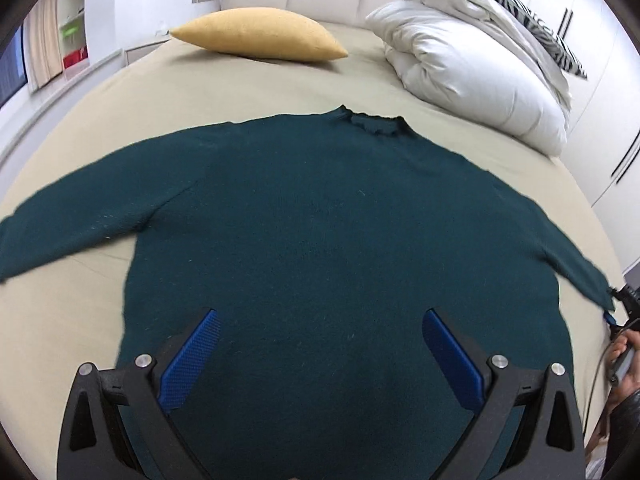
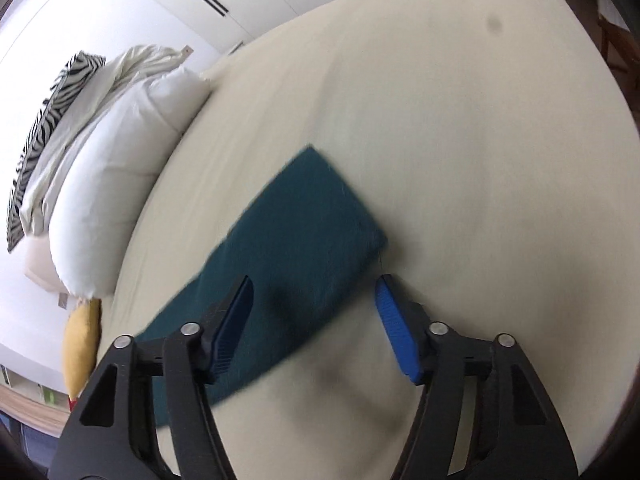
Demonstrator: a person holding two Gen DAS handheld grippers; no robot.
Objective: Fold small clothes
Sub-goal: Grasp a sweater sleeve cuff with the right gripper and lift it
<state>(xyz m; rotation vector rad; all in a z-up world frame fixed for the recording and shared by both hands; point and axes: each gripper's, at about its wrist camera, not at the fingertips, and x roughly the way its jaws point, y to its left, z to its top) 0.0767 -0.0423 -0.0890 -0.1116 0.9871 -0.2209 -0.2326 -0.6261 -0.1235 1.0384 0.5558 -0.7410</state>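
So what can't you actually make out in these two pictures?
- Sweater hem: left wrist view, hidden behind the left gripper and the bottom edge.
- Left sleeve cuff: same view, cut off by the picture's left edge.
- Right sleeve knit: right wrist view, smeared by motion blur.
- Right gripper: left wrist view, tiny at the edge.

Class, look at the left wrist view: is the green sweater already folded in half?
No, the sweater lies spread flat on the bed with both sleeves stretched out.

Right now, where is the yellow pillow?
In the left wrist view the yellow pillow lies at the far end of the bed, beyond the green sweater, left of the white duvet.
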